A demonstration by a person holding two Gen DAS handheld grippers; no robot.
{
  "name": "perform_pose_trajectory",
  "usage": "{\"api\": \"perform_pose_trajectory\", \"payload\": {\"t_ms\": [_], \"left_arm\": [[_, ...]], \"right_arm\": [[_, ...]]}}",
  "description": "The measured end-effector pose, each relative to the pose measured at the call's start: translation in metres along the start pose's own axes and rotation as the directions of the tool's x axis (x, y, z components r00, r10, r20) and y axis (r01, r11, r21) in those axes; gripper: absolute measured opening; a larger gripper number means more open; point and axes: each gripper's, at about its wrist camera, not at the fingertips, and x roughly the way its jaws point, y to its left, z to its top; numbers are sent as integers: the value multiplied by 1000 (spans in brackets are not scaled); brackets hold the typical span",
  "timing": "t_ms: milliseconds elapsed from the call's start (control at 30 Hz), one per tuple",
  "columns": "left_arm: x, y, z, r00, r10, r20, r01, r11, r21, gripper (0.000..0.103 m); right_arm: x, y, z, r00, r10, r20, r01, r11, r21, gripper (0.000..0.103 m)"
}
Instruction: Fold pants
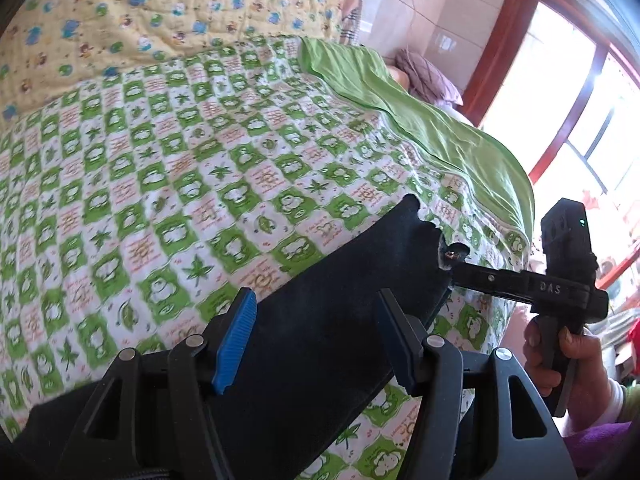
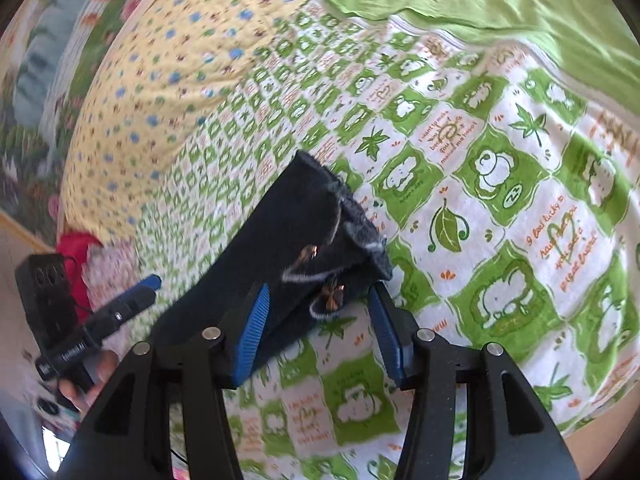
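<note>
Dark navy pants lie as a long folded strip on the green-and-white checked bedspread; their end with copper rivets shows in the right wrist view. My left gripper is open, its blue pads either side of the strip, just above it. My right gripper is open at the pants' riveted end, with the fabric edge between its pads. In the left wrist view the right gripper touches the pants' far corner. The left gripper shows at the left in the right wrist view.
A yellow printed quilt lies at the back of the bed. A plain green sheet runs along the bed's right side. A purple pillow, a tiled wall and a red-framed window stand beyond. Red cloth lies beside the bed.
</note>
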Motion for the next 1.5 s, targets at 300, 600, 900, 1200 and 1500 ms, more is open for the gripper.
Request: {"api": "perform_pose_trajectory", "payload": {"t_ms": [300,600,900,1200,1500], "left_arm": [[50,-16,35,989,-70,-131,86,989,118,63],[120,-38,61,938,-164,-304,222,961,167,60],[156,-61,71,879,-252,-404,346,921,179,13],[97,-58,74,929,-269,-255,329,914,236,10],[8,-24,63,962,-261,-81,273,935,227,10]], "right_arm": [[8,-5,-2,1000,20,12,-20,1000,21,18],[1,-20,-6,997,78,6,-78,995,-56,13],[3,-13,-5,998,58,16,-55,985,-164,14],[-18,18,3,983,180,29,-167,953,-255,13],[-15,82,0,925,377,-53,-368,853,-369,13]]}}
